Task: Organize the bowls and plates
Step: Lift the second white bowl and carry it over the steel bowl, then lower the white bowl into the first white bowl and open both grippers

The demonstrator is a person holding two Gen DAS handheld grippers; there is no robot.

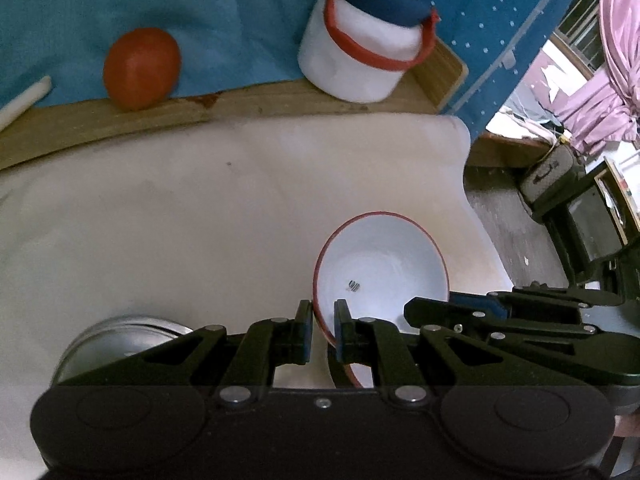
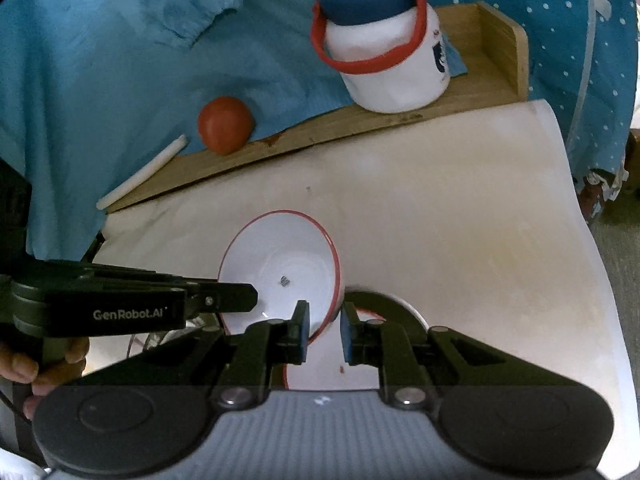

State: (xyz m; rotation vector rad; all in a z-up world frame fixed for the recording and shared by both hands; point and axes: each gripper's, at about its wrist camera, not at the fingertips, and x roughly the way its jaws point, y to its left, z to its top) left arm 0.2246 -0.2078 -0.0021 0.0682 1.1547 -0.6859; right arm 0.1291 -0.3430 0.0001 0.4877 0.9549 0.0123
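A white bowl with a red rim [image 1: 380, 264] is held tilted above the white table. My left gripper [image 1: 323, 332] is shut on its near-left rim. My right gripper [image 2: 325, 330] is shut on its right rim, and the bowl [image 2: 280, 268] faces the right wrist camera. The right gripper's black fingers [image 1: 460, 308] show in the left wrist view at the bowl's right side. The left gripper's finger [image 2: 224, 296] crosses the bowl's left edge in the right wrist view. Another red-rimmed white dish [image 2: 340, 372] lies under my right gripper. A steel plate [image 1: 120, 340] lies at lower left.
A white jar with a blue lid and red handle [image 1: 360, 52] and a tomato [image 1: 140, 68] stand on the wooden shelf [image 1: 240, 108] at the back. A white stick [image 2: 144, 172] lies on the shelf. Blue cloth [image 2: 120, 60] hangs behind. The table edge [image 1: 468, 184] drops at the right.
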